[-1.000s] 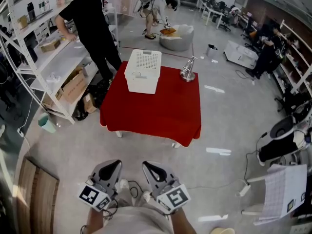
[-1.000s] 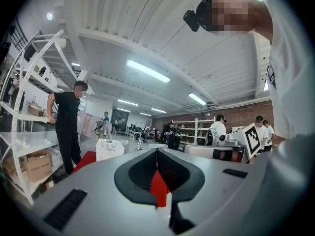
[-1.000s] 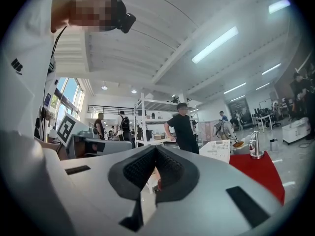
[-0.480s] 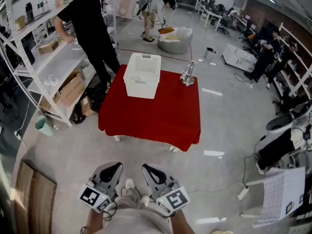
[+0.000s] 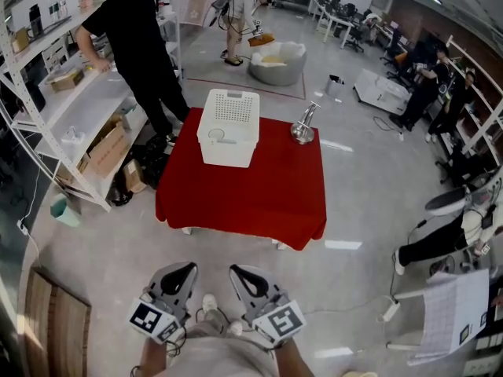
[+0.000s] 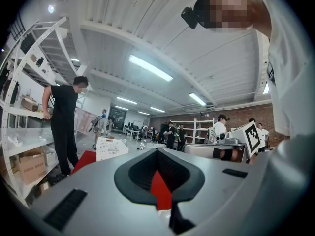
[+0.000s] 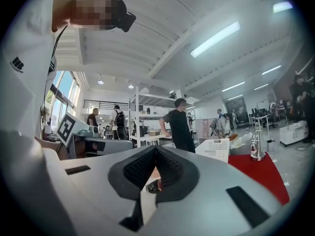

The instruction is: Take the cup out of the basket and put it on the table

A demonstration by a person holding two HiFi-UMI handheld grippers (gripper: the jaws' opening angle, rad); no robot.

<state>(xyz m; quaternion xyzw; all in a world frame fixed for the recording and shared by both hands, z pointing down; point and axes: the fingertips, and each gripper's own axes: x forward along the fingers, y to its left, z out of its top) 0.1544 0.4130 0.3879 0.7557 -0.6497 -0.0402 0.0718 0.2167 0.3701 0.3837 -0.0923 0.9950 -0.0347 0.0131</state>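
Evidently closing in, by the head view: red-clothed worktop [image 5: 244, 191] a shade lower and fuller in frame than a second ago, with the left tongs [image 5: 185, 269] and right tongs [image 5: 240, 272] kept low by the body, tips forward. Approach only, then; no reach begun. Far ahead of both tips, a white plastic basket [image 5: 226, 149], boxy, walls pierced in a fine grid. Cup presumably inside, not visible from here. Beside the basket, ahead of the right tongs, a shiny metal object [image 5: 302, 128], exact kind unclear. Off left, a person in black [image 5: 137, 45] at white shelving [image 5: 47, 108].

Along the left tongs [image 6: 157, 154]: smooth grey shell, dark ribbed pads pressed together, gripping nothing. Basket [image 6: 110, 149] small and distant beyond the tips, slightly left.

Along the right tongs [image 7: 156, 151]: likewise fully closed and empty, pads meeting in a line. Basket [image 7: 214, 149] and red cloth far ahead, to the right.
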